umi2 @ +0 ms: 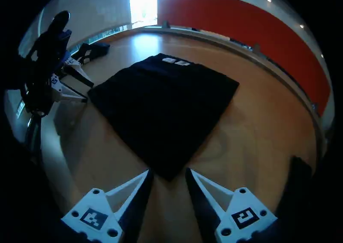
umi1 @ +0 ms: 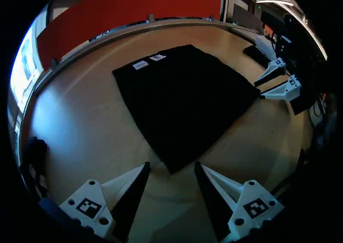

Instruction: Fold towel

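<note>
Two sets of fingers, both spread wide. Is either holding anything?

No. The left gripper point(umi1: 171, 164) stands well open with nothing between its jaws, and so does the right gripper point(umi2: 168, 171). Both are low over the wooden table point(umi1: 85, 127).

Where does the towel lie from them?

Straight ahead of each. The black towel point(umi1: 184, 101) lies flat on the table, turned corner-on. One corner points into the gap just ahead of the left gripper's fingertips. In the right gripper view, another corner points into that gripper's gap in the same way. I cannot tell whether cloth touches finger, but neither corner is pinched.

Are they neighbouring corners?

Yes. The left gripper view shows the right gripper farther off at the towel's right-hand corner, so the two share one edge. Neither is nearer; each has its own corner right at its tips.

And the long axis?

From each gripper, a diagonal runs directly away toward the far corner. The sides look about equal through the lens, so I cannot say which is longer.

What does the next move turn on?

My guess is that both close on their corners and carry the shared edge across to the far edge, where two white labels point(umi1: 148, 61) lie. Beyond the table's rim stands a red panel point(umi1: 128, 7).
</note>
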